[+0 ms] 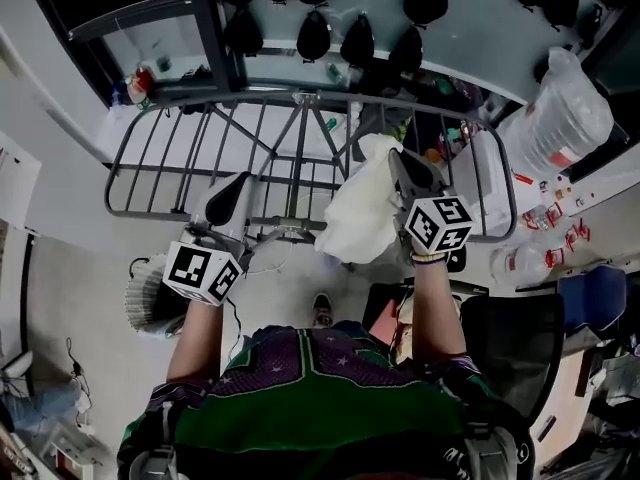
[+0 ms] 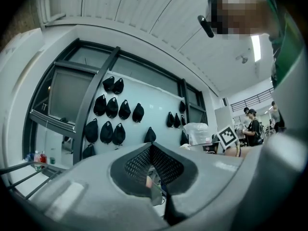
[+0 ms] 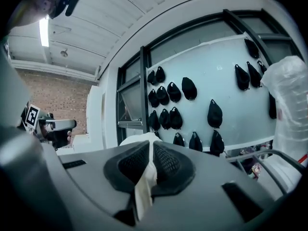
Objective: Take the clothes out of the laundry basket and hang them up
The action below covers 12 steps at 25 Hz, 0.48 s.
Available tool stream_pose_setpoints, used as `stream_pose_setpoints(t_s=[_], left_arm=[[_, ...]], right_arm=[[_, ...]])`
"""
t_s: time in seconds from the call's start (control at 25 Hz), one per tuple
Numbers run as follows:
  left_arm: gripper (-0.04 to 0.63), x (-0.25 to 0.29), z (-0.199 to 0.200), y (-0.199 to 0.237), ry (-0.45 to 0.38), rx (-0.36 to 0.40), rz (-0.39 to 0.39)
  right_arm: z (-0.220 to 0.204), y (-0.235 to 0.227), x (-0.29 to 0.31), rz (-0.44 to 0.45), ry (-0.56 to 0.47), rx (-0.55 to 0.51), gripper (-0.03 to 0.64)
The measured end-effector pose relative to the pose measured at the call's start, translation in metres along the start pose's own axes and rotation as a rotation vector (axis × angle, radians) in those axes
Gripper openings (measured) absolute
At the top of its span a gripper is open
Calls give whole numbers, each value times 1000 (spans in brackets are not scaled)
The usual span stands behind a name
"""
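A white garment (image 1: 358,213) hangs in a bunch over the near right part of the grey metal drying rack (image 1: 150,153). My right gripper (image 1: 405,168) is shut on its upper edge, and white cloth (image 3: 144,186) shows pinched between the black pads in the right gripper view. My left gripper (image 1: 228,196) is held at the rack's near rail, left of the garment. Its jaws are shut (image 2: 150,150) and I see no cloth between them. A pale slatted laundry basket (image 1: 148,298) stands on the floor at the left, partly hidden behind the left gripper's marker cube.
Several black caps (image 1: 313,36) hang on the pale wall panel behind the rack. A large clear plastic bag (image 1: 560,113) sits at the right, and a dark chair (image 1: 520,338) stands beside the person. Bottles (image 1: 140,80) stand on the sill at the far left.
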<state>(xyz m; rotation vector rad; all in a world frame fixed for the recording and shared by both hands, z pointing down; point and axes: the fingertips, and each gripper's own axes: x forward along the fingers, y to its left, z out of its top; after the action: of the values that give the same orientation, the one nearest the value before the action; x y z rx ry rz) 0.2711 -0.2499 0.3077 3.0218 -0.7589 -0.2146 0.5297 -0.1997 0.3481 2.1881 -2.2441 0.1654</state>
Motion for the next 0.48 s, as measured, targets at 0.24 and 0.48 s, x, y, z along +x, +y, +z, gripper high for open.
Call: stream_pose_setpoints(t_s=[0.24, 0.48], left_arm=[[17, 17, -17, 4, 26, -9, 46], [17, 31, -32, 7, 49, -12, 89]], right_arm=[[-31, -22, 29, 27, 52, 18, 23], [-66, -38, 54, 67, 118, 28, 28]])
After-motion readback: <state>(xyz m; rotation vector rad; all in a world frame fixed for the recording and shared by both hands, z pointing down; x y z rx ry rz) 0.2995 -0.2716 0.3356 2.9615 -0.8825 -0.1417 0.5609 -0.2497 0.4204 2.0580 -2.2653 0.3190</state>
